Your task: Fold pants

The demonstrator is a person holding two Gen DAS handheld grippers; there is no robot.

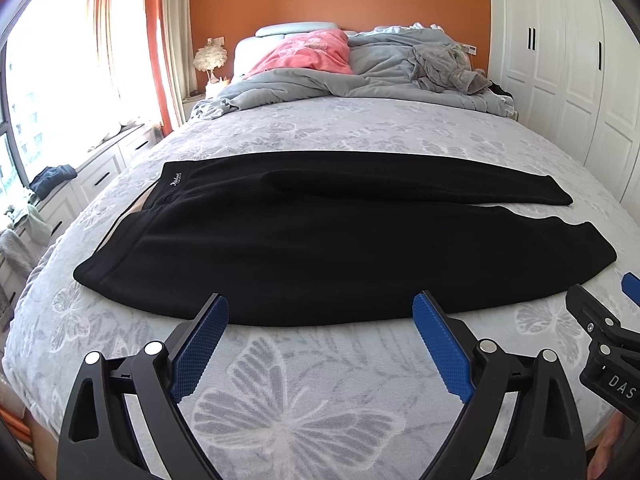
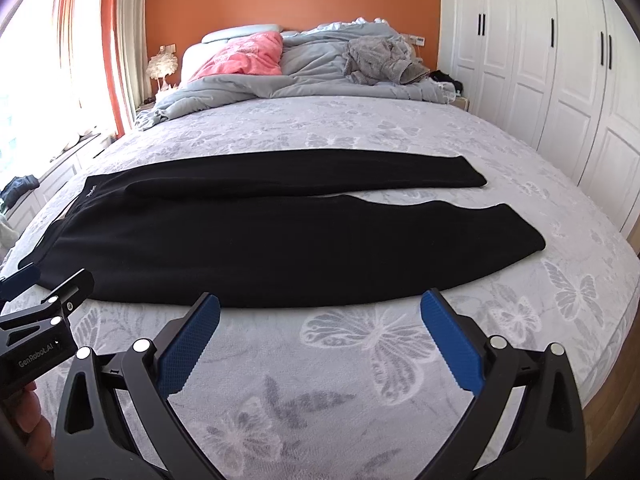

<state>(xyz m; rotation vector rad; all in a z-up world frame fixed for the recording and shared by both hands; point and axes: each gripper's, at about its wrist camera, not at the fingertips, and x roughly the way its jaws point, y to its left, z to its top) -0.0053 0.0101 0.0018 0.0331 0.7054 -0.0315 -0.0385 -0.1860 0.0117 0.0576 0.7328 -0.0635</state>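
Black pants (image 1: 304, 236) lie flat across the bed, waistband at the left, both legs running to the right with a narrow gap between their cuffs. My left gripper (image 1: 320, 310) hovers open just in front of the near edge of the pants, close to the waist half, holding nothing. From the right wrist view the same pants (image 2: 280, 240) spread out ahead, and my right gripper (image 2: 320, 306) stands open at the near edge of the nearer leg, empty. Each gripper shows at the side of the other's view: the right one (image 1: 608, 300), the left one (image 2: 44, 280).
The bed carries a grey butterfly-patterned cover (image 1: 304, 392). A rumpled grey duvet (image 1: 360, 76), a pink pillow (image 1: 308, 54) and a grey garment (image 1: 448, 68) lie at the headboard end. White wardrobes (image 2: 560, 60) line the right wall. A low window cabinet (image 1: 100, 168) runs along the left.
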